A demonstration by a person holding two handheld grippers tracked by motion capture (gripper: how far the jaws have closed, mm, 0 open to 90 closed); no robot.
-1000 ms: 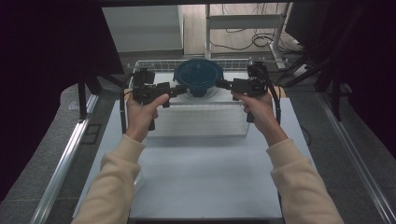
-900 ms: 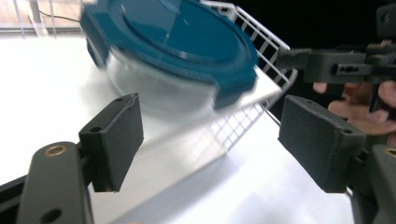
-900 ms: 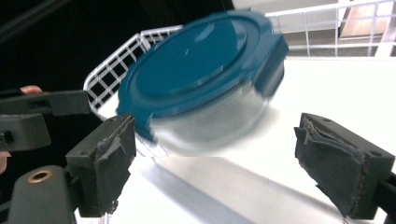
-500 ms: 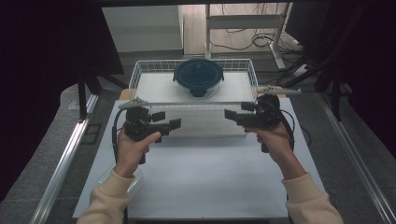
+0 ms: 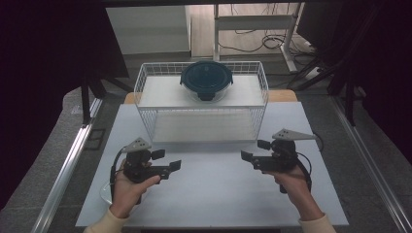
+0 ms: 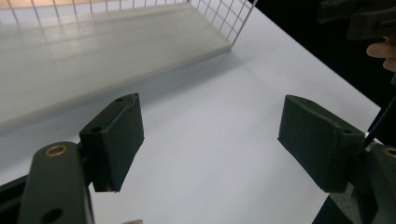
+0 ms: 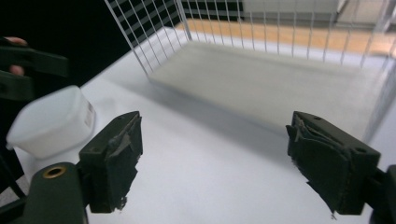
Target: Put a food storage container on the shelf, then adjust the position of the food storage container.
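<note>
Resting above the flat white table [image 5: 214,194], both black hand-held grippers are recorded with jaws released.

Left gripper [image 5: 166,161]: jaws spread wide, nothing between them, nothing touched. In the left gripper view its dark padded fingers [image 6: 116,135] stand well apart over bare tabletop, with the white wire basket [image 6: 219,21] ahead of them and to their left.

Right gripper [image 5: 254,151]: jaws likewise spread wide and empty, no contact made. In the right gripper view its worn dark pads [image 7: 116,156] are seen apart above the table, with the basket's pale floor ahead of them.

White wire basket [image 5: 145,77]: seated at the table's far edge, well beyond both sets of fingers.

Round dark-blue lidded glass container [image 5: 206,80]: lying inside the basket at its far side, well apart from either gripper.

Small translucent white plastic tub [image 7: 53,121]: set left of the right gripper's fingers, just beside the left hand [image 5: 128,187].
</note>
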